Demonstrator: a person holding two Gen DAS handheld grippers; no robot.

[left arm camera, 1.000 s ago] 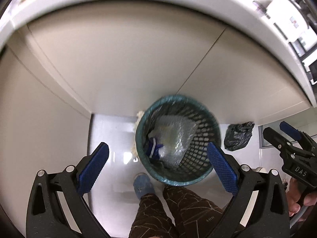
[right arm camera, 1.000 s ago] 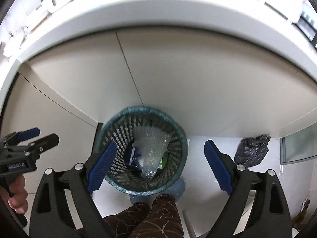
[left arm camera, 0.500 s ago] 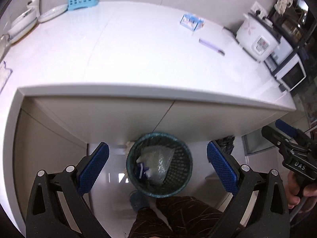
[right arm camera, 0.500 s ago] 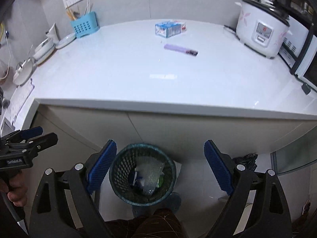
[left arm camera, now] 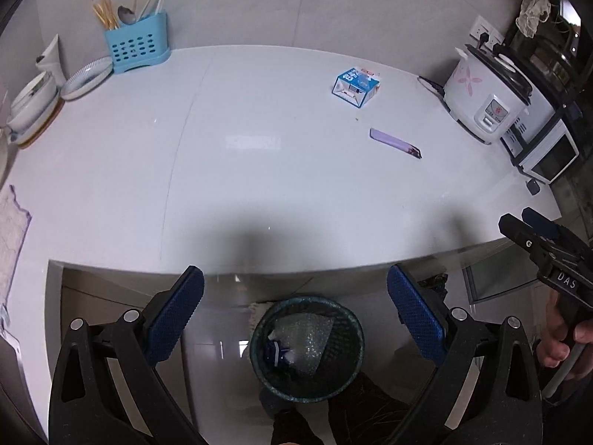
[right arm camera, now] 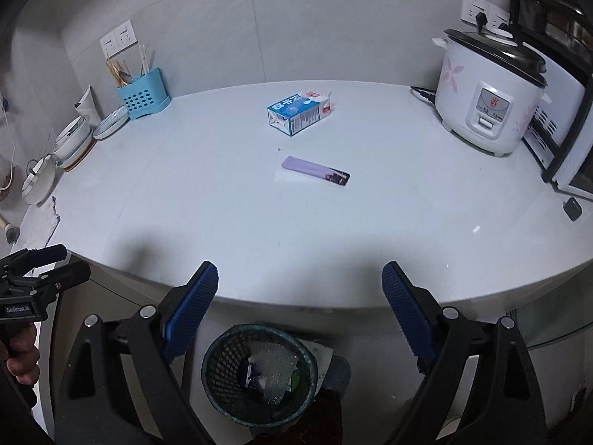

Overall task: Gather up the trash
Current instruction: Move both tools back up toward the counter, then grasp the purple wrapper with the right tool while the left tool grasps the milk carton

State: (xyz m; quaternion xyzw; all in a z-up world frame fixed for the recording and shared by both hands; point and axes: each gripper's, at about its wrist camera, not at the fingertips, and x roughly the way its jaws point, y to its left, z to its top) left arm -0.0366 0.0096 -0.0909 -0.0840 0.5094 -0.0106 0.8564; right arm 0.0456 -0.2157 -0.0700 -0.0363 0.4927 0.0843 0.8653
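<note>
**Reaching for trash far across the white counter**

Hovering above the near edge of the counter [right arm camera: 259, 222], both claws empty. Right claw [right arm camera: 300, 289] with blue pads wide apart, nothing between. Left claw [left arm camera: 296, 296] the same: pads wide apart, gripping nothing.

Two bits of trash to pick up, both far from the claws, out on the counter top. Purple wrapper [right arm camera: 315, 171] lying flat, long and thin, long side running left to right with a small tilt, dark end to the right. Blue and white carton [right arm camera: 298, 113] lying on its side, farther back, near the wall, a bit left of the wrapper.

From the right claw: wrapper almost straight ahead, carton straight ahead too but farther. From the left claw: both bits ahead and off to the right. So probably the right claw nearer and better lined up for the wrapper.

Best guess for the grab: pads closing across the wrapper's thin side, so likely a turn of the wrist needed.

Bin [right arm camera: 259, 374] down on the floor, under the near counter edge, right below both claws, with some trash inside already.
</note>
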